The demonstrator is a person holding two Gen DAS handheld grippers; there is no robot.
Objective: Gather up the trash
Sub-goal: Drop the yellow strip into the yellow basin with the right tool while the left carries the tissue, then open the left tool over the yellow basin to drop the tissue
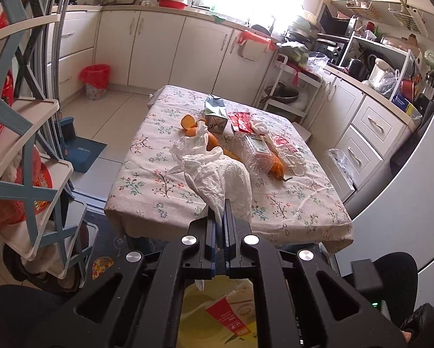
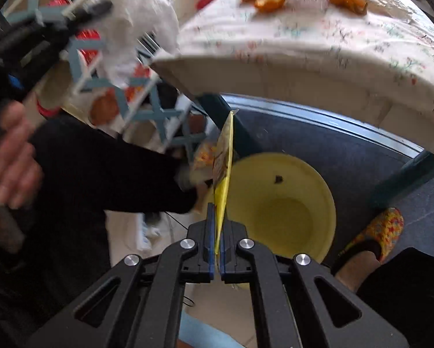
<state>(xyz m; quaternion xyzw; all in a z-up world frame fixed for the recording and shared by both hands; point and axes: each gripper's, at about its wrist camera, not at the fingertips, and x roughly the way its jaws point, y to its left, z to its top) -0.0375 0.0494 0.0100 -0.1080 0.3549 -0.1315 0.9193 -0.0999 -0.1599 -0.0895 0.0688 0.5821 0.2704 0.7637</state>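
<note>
The left gripper [image 1: 219, 217] has its jaws clenched on a crumpled white plastic bag [image 1: 217, 171], held up over the near edge of the bench [image 1: 159, 203] with its flowered cloth. More trash lies on the bench: orange peels [image 1: 188, 121], a milk carton [image 1: 215, 113], red wrappers [image 1: 241, 120] and a clear bread bag [image 1: 263, 150]. The right gripper [image 2: 217, 226] has its jaws clenched on a flat yellow wrapper [image 2: 224, 168], hanging edge-up just above the rim of a yellow bin [image 2: 289, 197] on the floor below the bench.

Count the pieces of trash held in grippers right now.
2: a white plastic bag pinched in the left gripper above the table, a yellow wrapper in the right gripper over the yellow bin.
</note>
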